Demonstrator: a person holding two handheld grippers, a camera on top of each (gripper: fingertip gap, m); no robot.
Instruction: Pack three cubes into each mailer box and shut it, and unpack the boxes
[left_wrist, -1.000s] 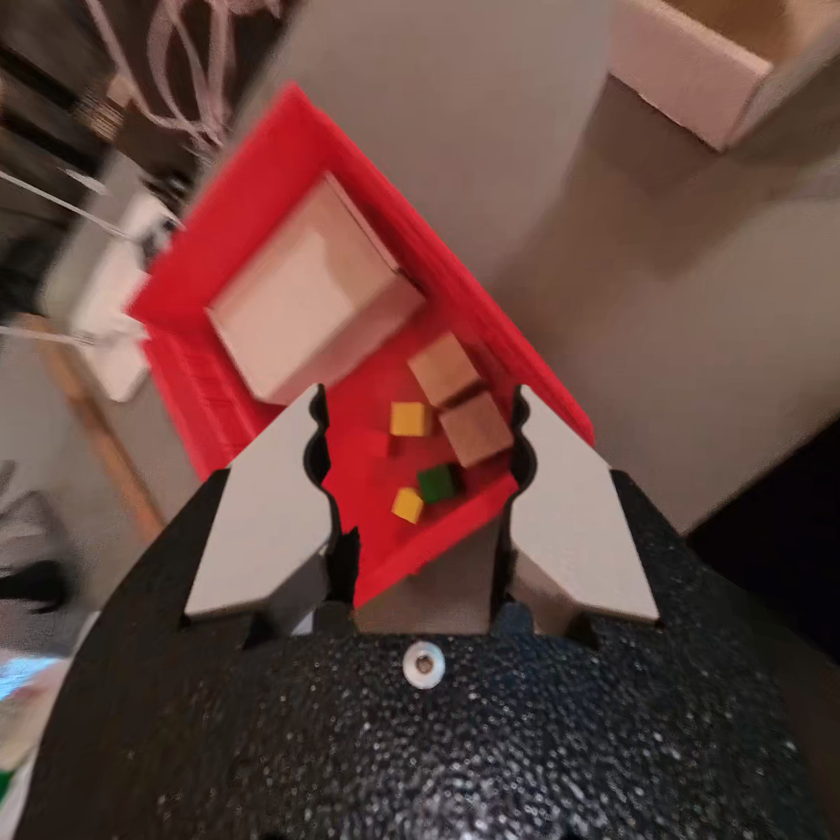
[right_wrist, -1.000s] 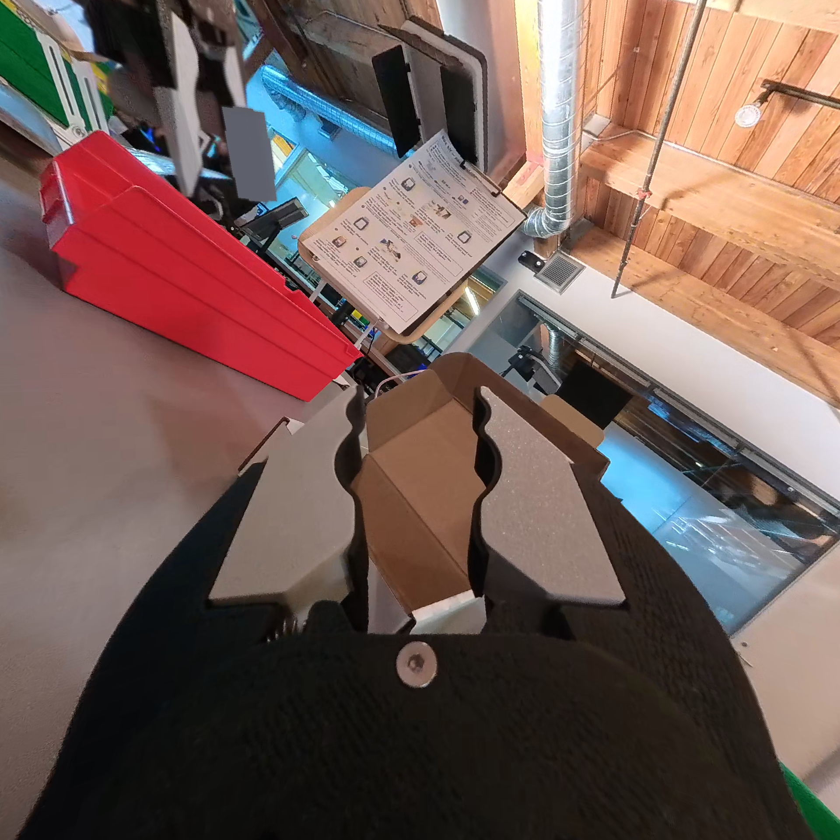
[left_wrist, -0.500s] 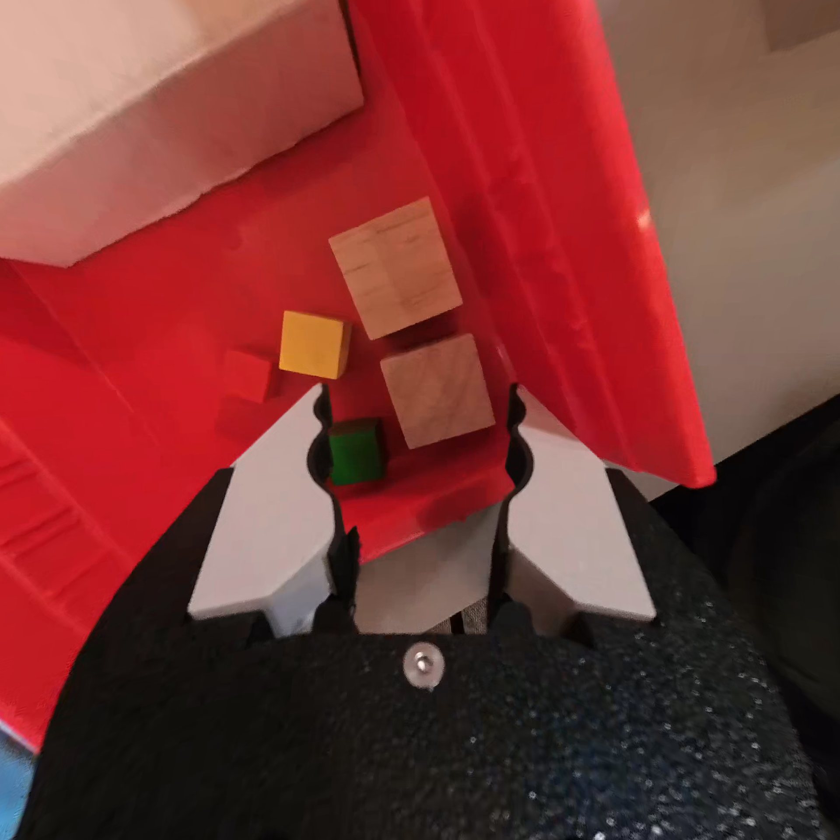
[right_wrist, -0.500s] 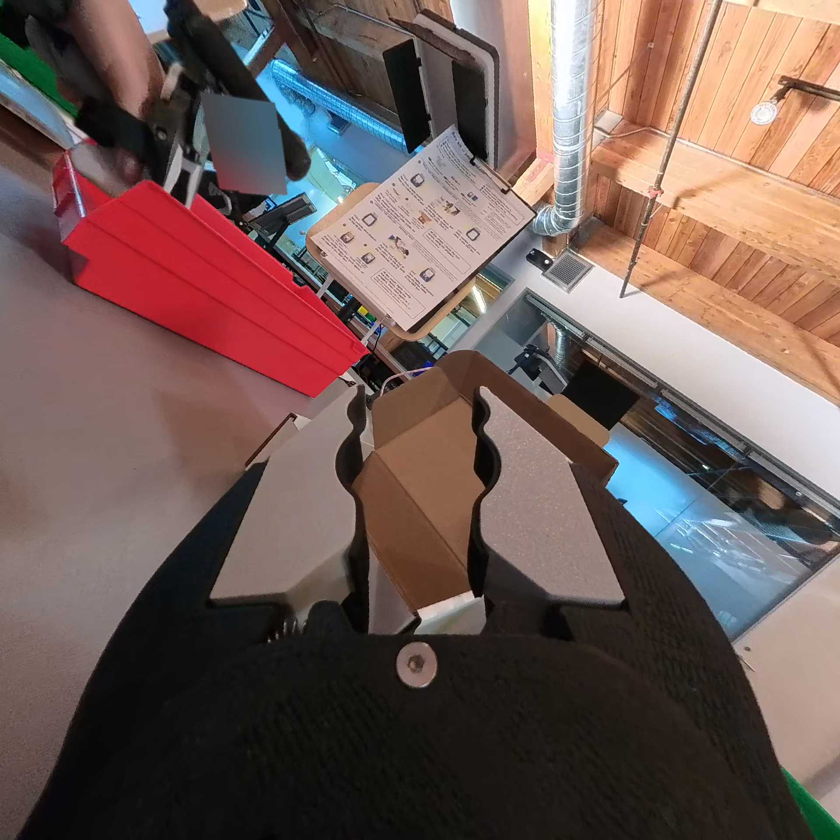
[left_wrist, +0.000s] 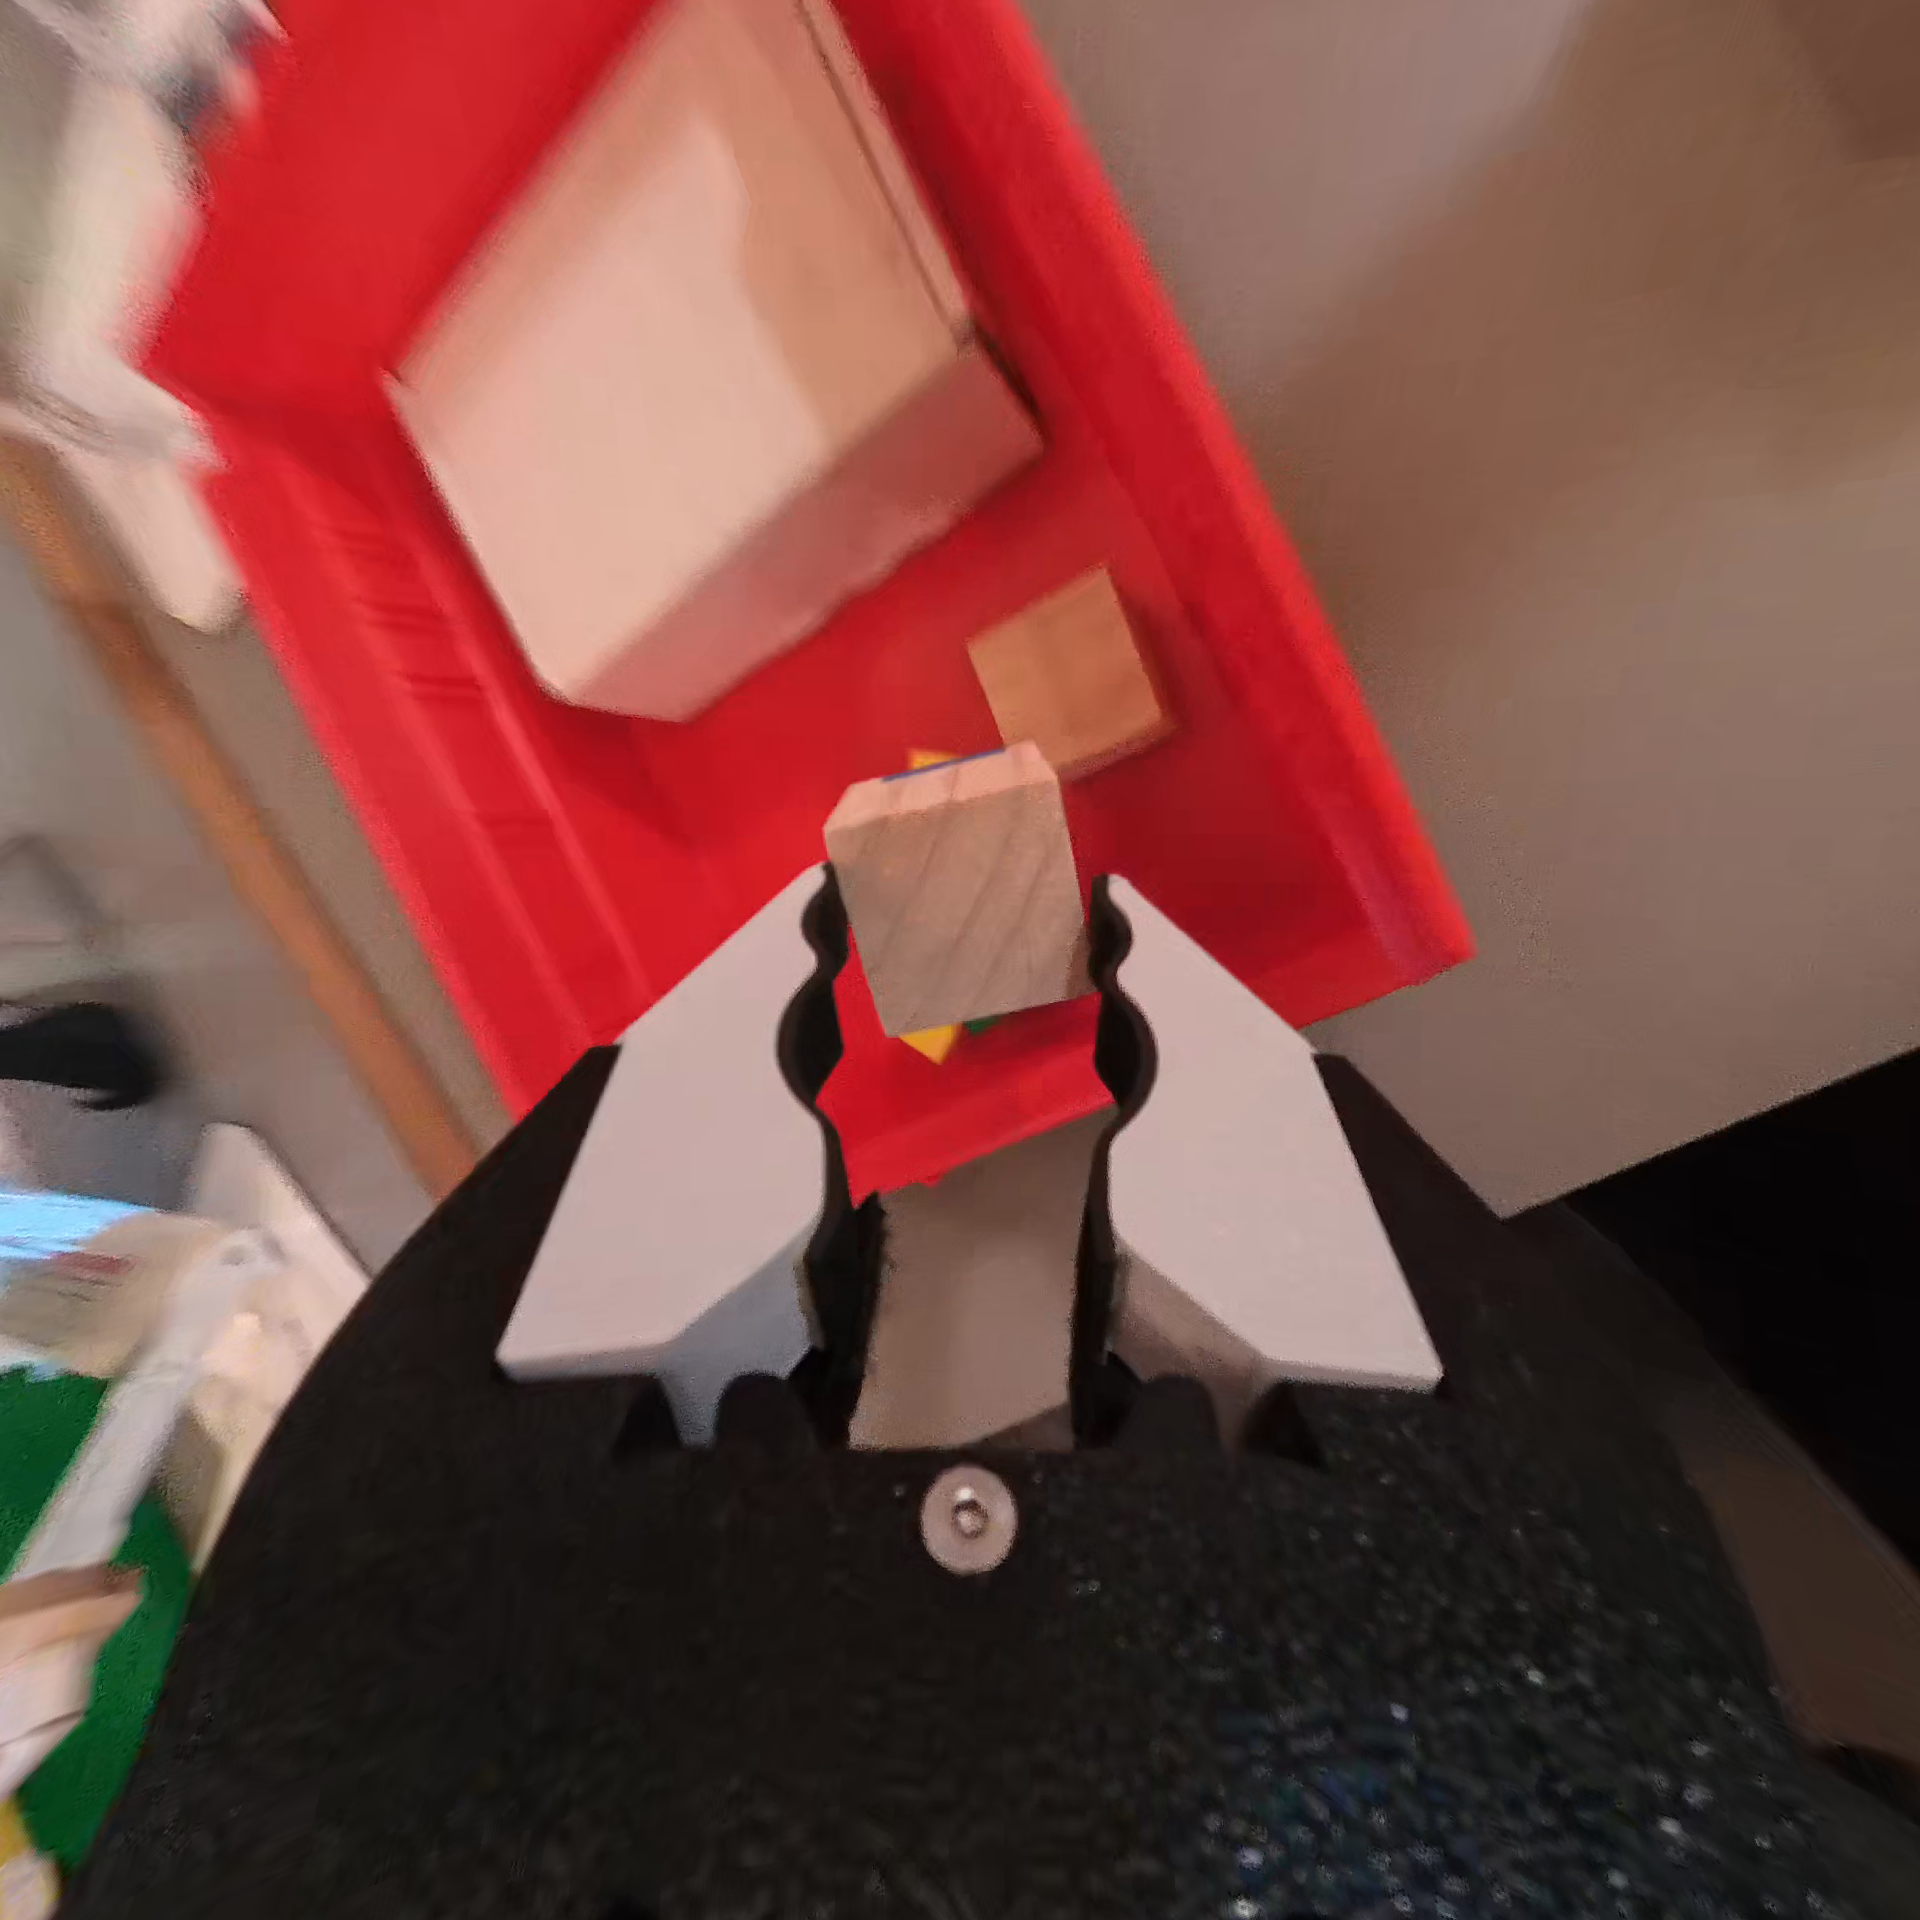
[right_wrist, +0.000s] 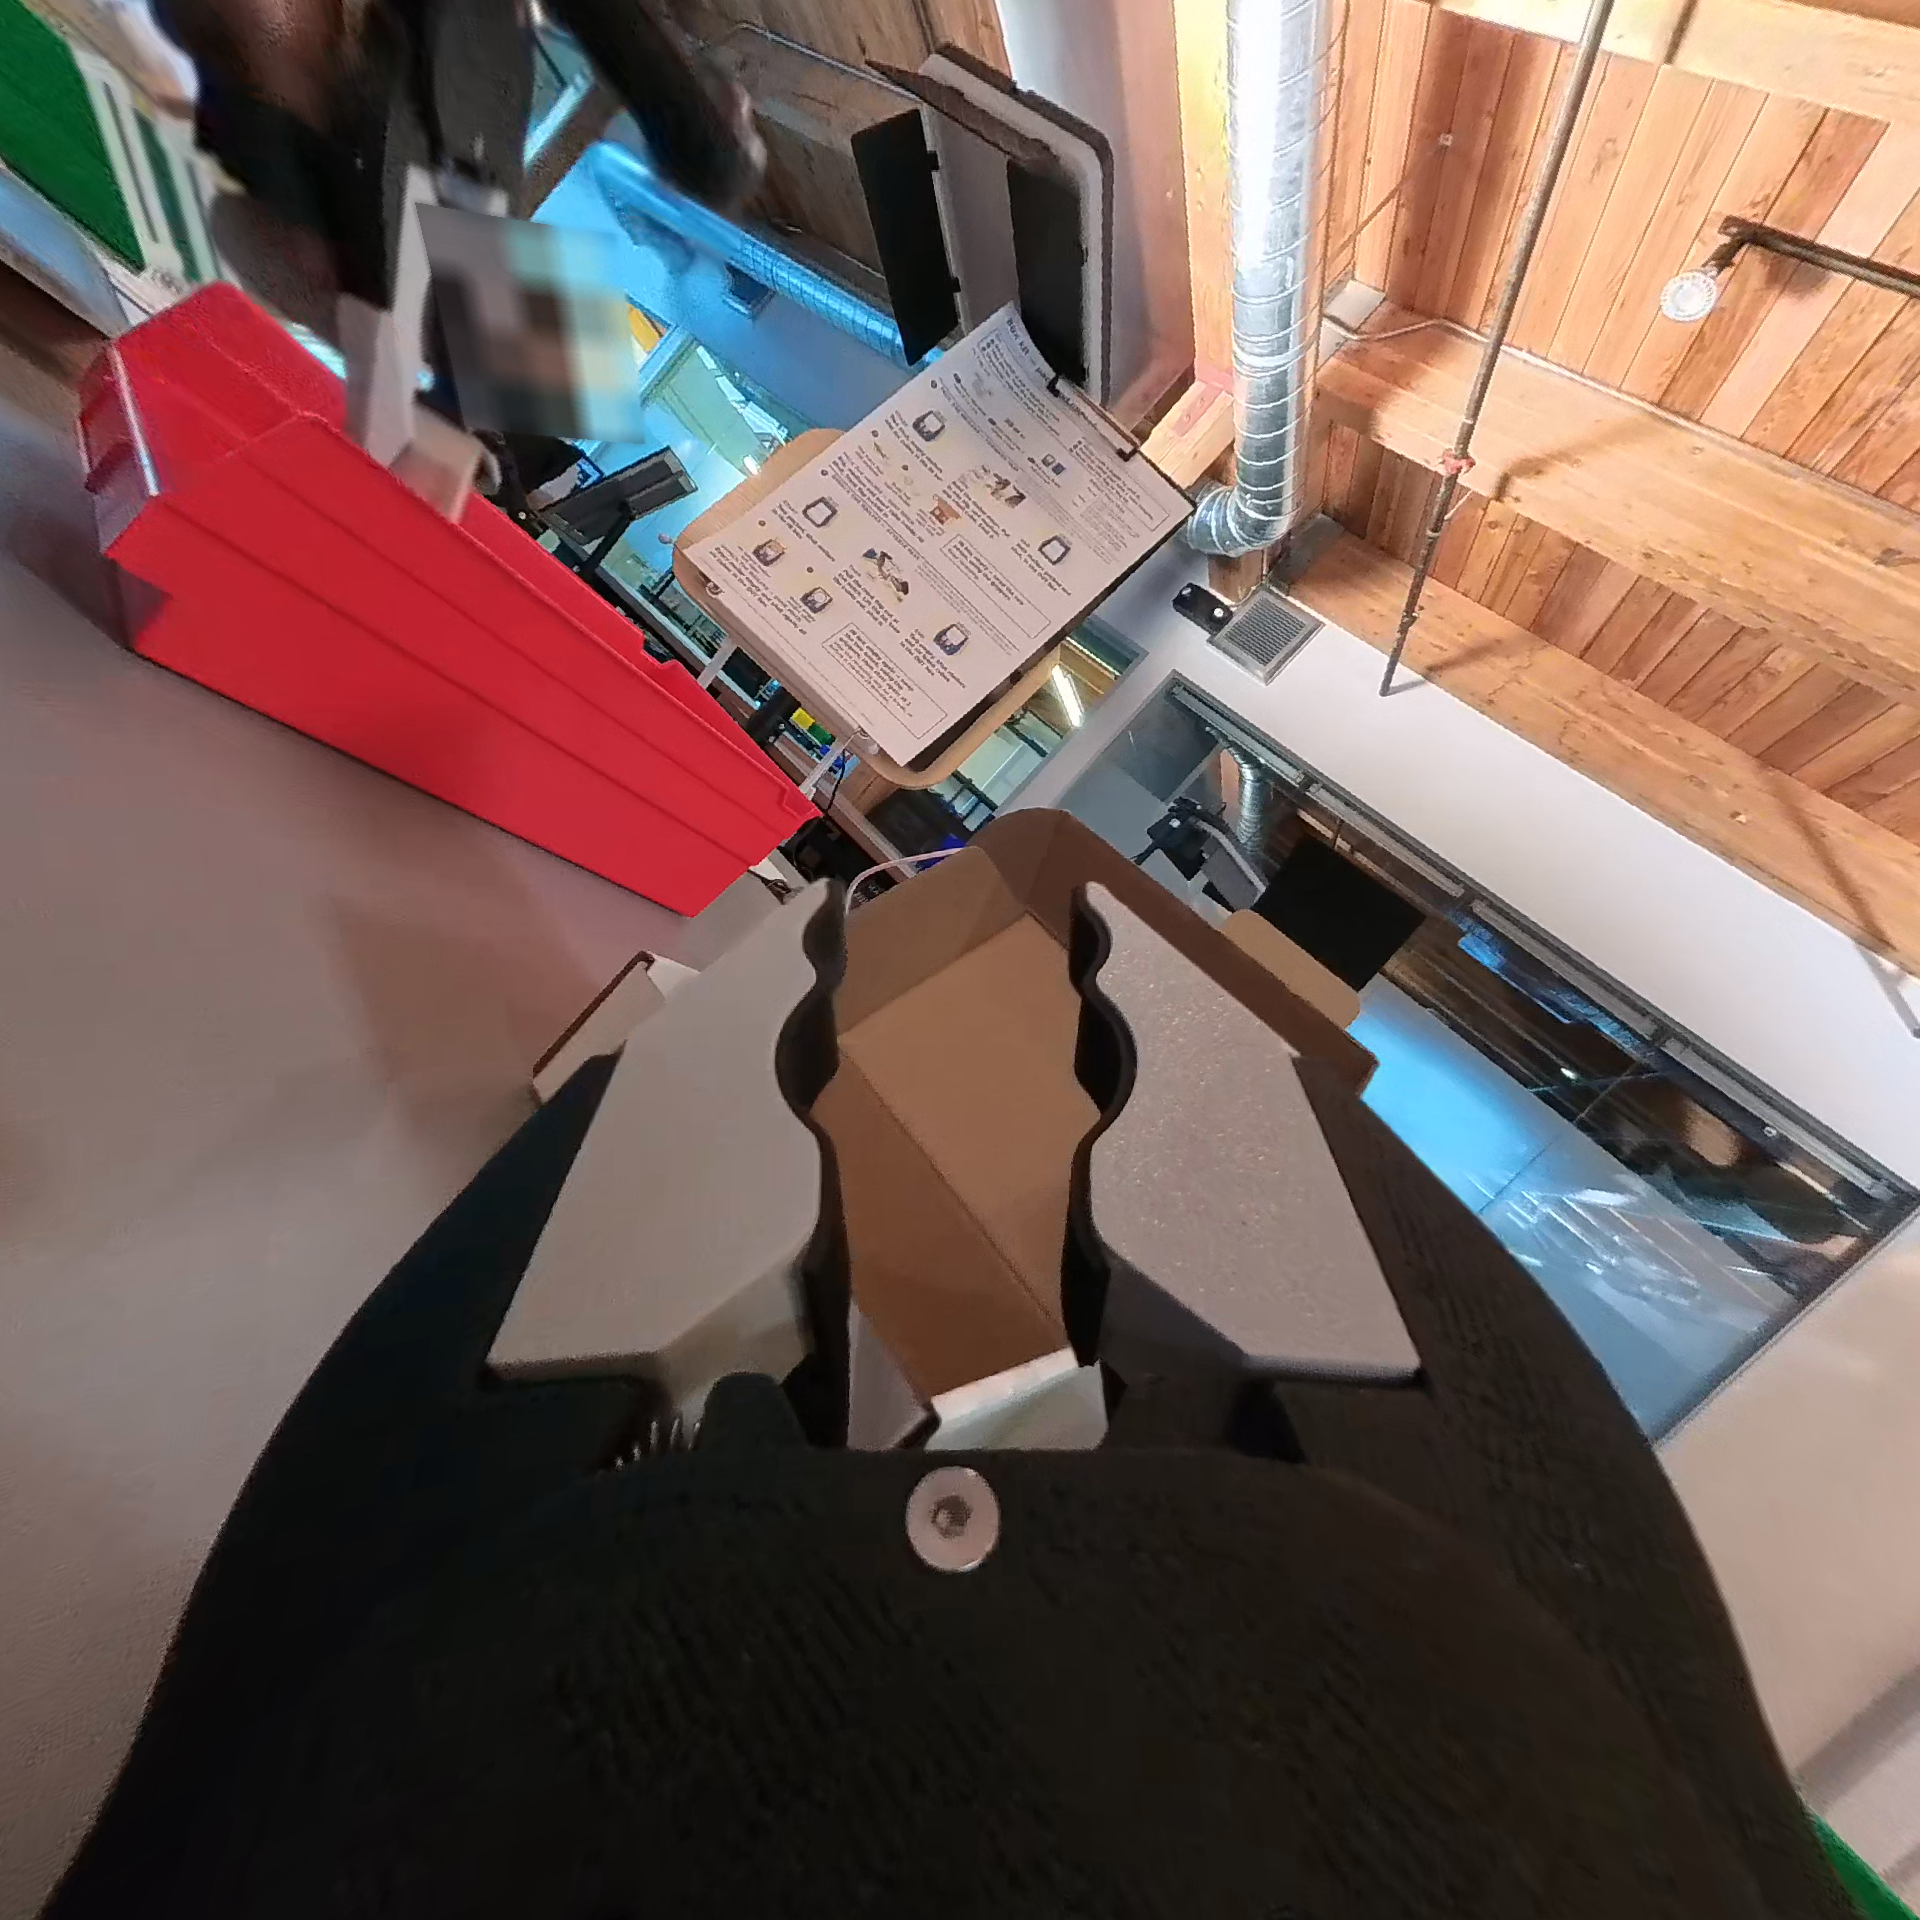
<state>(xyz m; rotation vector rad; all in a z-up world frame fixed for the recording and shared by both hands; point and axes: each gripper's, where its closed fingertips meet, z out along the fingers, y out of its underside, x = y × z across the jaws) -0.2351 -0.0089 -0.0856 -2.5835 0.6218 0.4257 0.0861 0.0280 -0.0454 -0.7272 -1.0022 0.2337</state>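
Note:
In the left wrist view my left gripper (left_wrist: 961, 896) is shut on a plain wooden cube (left_wrist: 966, 925), both pads against its sides, and holds it above the red bin (left_wrist: 1309, 831). In the bin lie a closed white mailer box (left_wrist: 707, 416), a second wooden cube (left_wrist: 1070, 675), and small yellow (left_wrist: 930, 1042) and green (left_wrist: 985, 1029) cubes partly hidden under the held one. In the right wrist view my right gripper (right_wrist: 951, 914) is shut on the brown cardboard of an open mailer box (right_wrist: 956, 1091) that fills the space between the pads. The left gripper (right_wrist: 416, 447) shows blurred above the red bin (right_wrist: 416, 675).
The grey table (right_wrist: 229, 987) runs between the bin and the open box. A clipboard with an instruction sheet (right_wrist: 935, 540) stands behind the table. The table's dark edge (left_wrist: 1662, 1143) lies right of the bin. My hands' fingertips stand some 35 cm from each other.
My left gripper closed on the wooden cube down in the bin and lifted it up out of the bin. My right gripper stayed on the open box, almost still.

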